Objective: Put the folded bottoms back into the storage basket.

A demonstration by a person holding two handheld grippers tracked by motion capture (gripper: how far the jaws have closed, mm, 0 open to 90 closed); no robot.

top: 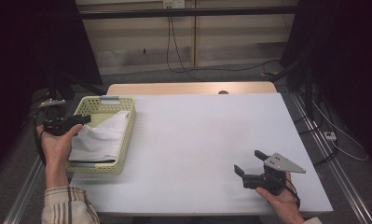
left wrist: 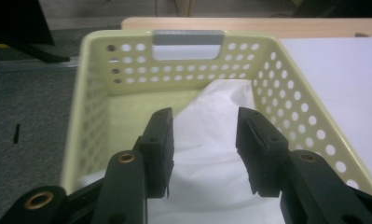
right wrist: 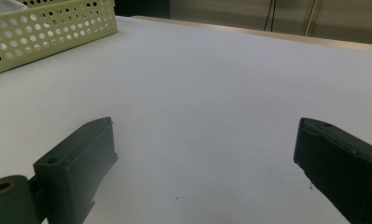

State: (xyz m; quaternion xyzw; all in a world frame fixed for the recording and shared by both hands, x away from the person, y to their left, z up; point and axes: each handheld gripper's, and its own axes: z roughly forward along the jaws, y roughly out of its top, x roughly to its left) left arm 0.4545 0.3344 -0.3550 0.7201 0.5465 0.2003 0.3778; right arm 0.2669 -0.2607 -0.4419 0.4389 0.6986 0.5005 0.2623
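A pale yellow perforated basket (top: 128,135) stands at the left edge of the white table top (top: 207,140). A white cloth (top: 102,135) lies crumpled inside it. My left gripper (top: 83,120) hovers over the basket's left rim, pointing inward. In the left gripper view its jaws (left wrist: 204,135) stand apart above the white cloth (left wrist: 211,182), with nothing pinched between the pads. The basket's grey handle (left wrist: 188,37) is at its far wall. My right gripper (top: 250,161) rests low at the table's front right, jaws wide open and empty (right wrist: 204,140).
The basket's side wall (right wrist: 44,28) shows at the upper left of the right gripper view. A wooden table edge (top: 188,87) runs behind the white top. Cables (top: 174,56) hang down the back wall, and dark stands flank both sides.
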